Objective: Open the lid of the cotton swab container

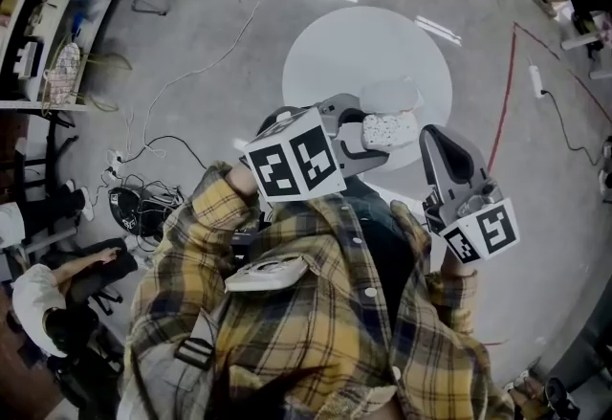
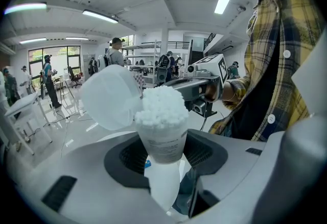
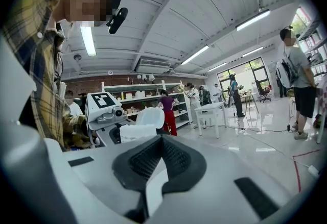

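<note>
Firmly, left tool (image 2: 162,155) grips the cotton swab container (image 2: 163,139); right tool (image 3: 161,142) pinched together, empty.

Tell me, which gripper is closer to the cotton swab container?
Left. The left gripper clamps the cotton swab container between its fingers, lid flipped open. The right gripper sits apart, off to one side, shut and empty.

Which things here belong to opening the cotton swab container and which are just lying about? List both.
Job: cotton swab container; its lid, flipped open; left gripper holding it; right gripper, shut, empty.
Lying about: round white table; floor cables; power strip; shelves.
</note>
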{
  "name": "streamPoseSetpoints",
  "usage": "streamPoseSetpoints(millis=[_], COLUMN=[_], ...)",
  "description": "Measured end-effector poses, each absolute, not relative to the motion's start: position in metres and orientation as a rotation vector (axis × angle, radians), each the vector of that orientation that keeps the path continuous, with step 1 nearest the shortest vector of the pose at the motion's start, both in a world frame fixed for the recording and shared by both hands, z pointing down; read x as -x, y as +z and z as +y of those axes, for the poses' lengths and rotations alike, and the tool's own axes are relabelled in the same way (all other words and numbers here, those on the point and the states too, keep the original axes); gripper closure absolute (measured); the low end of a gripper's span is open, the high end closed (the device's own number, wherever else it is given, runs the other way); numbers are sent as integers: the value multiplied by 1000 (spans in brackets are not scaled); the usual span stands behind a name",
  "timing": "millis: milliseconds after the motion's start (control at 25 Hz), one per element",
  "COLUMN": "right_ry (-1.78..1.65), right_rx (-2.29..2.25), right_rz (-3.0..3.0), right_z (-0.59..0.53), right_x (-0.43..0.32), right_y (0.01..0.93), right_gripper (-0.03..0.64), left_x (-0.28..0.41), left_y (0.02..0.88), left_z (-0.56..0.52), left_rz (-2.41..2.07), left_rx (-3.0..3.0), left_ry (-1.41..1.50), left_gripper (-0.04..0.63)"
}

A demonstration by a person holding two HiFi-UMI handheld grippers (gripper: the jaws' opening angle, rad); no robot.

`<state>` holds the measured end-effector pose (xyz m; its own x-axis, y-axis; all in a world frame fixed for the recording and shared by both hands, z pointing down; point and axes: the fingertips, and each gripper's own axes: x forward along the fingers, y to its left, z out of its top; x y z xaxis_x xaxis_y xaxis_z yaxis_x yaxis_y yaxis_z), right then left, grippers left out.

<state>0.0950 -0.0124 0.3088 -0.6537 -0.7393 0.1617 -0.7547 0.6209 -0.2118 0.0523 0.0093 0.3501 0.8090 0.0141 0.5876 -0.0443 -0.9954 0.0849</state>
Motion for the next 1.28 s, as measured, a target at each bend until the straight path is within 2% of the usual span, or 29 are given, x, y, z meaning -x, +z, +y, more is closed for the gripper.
streamPoseSetpoints(millis=[1280], right_ry=[439], right_rx=[-1292], right_rz=[-2749], right_z=[-14], right_x=[-99], right_y=[312], right_gripper=[600], left_x=[-58], left_y=[353], left_z=[11], left_rz=[35], left_rx=[-2905], left_ry=[963], left_gripper=[383])
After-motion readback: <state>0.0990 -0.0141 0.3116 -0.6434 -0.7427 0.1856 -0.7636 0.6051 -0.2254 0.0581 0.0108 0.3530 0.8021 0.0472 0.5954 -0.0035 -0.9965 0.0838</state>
